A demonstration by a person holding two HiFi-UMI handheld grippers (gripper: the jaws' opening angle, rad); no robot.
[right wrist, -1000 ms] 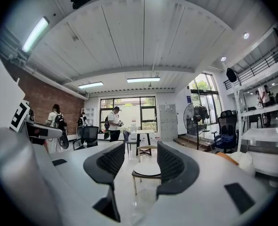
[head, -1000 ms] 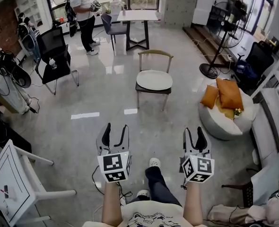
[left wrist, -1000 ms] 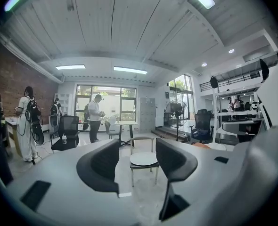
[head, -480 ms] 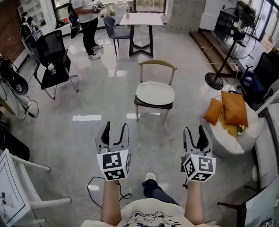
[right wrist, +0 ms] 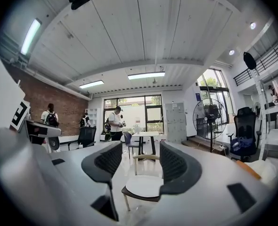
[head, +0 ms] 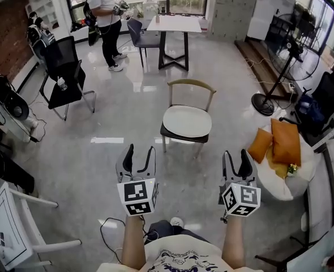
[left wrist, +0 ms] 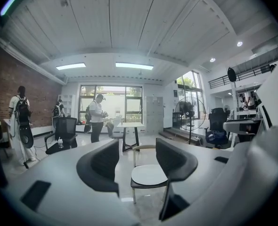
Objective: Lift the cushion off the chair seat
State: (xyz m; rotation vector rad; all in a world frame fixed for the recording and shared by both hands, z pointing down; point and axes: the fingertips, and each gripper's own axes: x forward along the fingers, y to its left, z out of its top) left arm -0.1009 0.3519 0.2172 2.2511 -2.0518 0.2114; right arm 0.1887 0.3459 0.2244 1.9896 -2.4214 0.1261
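A round white cushion [head: 187, 120] lies flat on the dark seat of a wooden chair [head: 192, 84] in the middle of the floor. Both grippers are held side by side well short of it, pointing at the chair. My left gripper [head: 136, 152] is open with nothing between its jaws. My right gripper [head: 237, 155] is also open and empty. The left gripper view frames the cushion [left wrist: 148, 174] between the left gripper's [left wrist: 138, 161] jaws, far off. The right gripper view shows the cushion [right wrist: 143, 185] beyond the right gripper [right wrist: 136, 166].
A white pouf with orange cushions [head: 281, 143] stands right of the chair, a standing fan [head: 286, 49] behind it. A black office chair [head: 65, 72] is at the left. A person [head: 107, 21] stands by a white table [head: 175, 24] at the back. A white frame [head: 11, 231] is near left.
The chair with its cushion has come nearer and sits lower in the head view. Both grippers keep their place in the view, still open.
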